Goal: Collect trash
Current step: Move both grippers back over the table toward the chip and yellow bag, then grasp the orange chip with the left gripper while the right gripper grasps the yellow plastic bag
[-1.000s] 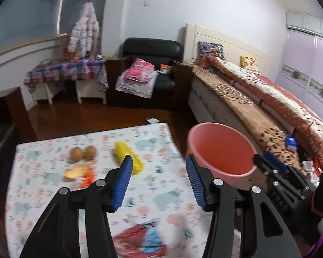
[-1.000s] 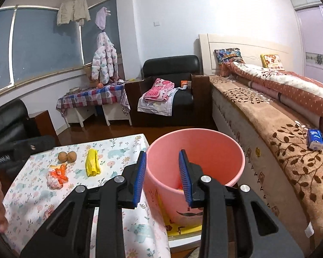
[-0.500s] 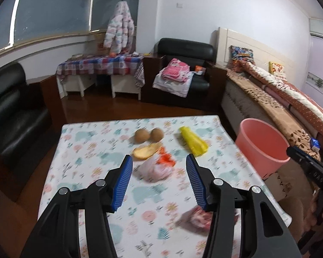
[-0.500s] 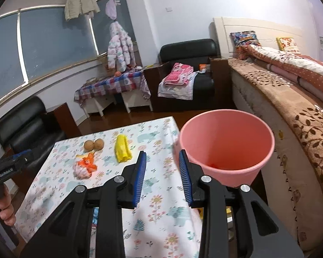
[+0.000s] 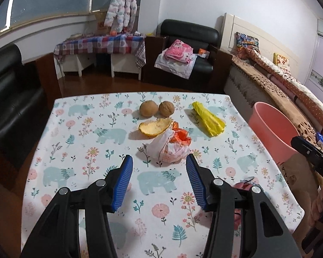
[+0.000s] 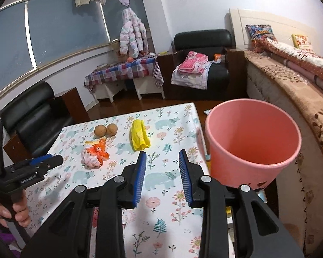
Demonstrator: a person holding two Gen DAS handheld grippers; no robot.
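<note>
Left tongs (image 5: 159, 179) gape empty, aimed at the crumpled white-and-orange plastic bag (image 5: 169, 147) at 12 o'clock mid-bench (image 5: 60, 150), likely next pick. Yellow crumpled wrapper (image 5: 207, 119) at 1 o'clock, long axis 11-to-5. Right tongs (image 6: 162, 175) part-open, empty, beside the pink plastic bucket (image 6: 253, 144) at 2 o'clock.

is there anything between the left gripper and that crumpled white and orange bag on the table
Nothing visible. The left gripper is open just short of the crumpled bag, only bare tablecloth between them.
</note>
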